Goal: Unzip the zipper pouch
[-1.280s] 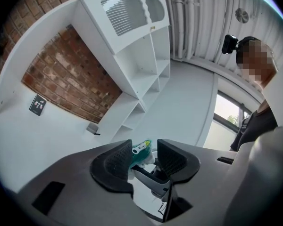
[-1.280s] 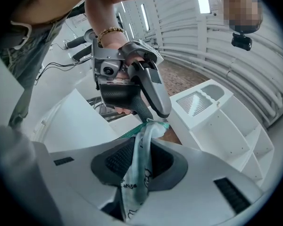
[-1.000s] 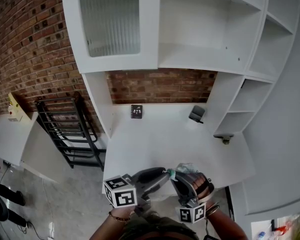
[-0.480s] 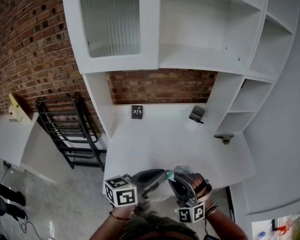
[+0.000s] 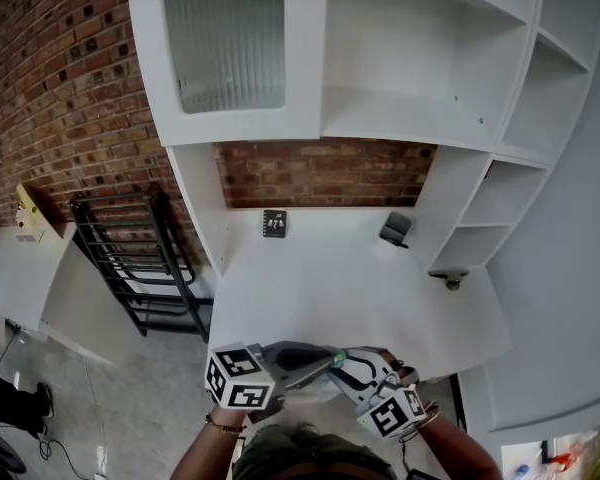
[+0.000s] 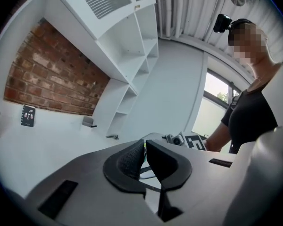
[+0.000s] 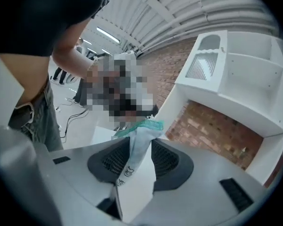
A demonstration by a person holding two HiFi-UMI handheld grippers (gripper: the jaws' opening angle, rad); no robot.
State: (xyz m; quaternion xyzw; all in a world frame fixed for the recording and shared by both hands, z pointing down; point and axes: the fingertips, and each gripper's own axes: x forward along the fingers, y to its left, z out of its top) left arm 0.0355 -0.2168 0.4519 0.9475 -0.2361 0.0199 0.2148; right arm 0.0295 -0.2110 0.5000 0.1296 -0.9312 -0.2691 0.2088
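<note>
The zipper pouch (image 5: 337, 358), white with a green zipper edge, hangs between my two grippers over the front edge of the white desk (image 5: 310, 278). My left gripper (image 5: 323, 359) reaches in from the left. In its own view the left gripper (image 6: 145, 147) is shut, with only a thin green sliver of the zipper end showing between the pads. My right gripper (image 7: 141, 147) has the pouch (image 7: 136, 161) standing upright in its jaws, green zipper edge (image 7: 144, 125) on top. These jaws are opening, though the fabric still touches both pads.
White shelves and a cupboard rise behind the desk against a brick wall. A small dark card (image 5: 273, 224) and a dark object (image 5: 394, 229) sit at the back, with a small fitting (image 5: 451, 280) at the right edge. A black rack (image 5: 140, 258) stands left.
Both grippers have sunk slightly toward the front edge. The right gripper has turned, swinging its marker cube to the right. The left gripper's tips have come together at the pouch.
</note>
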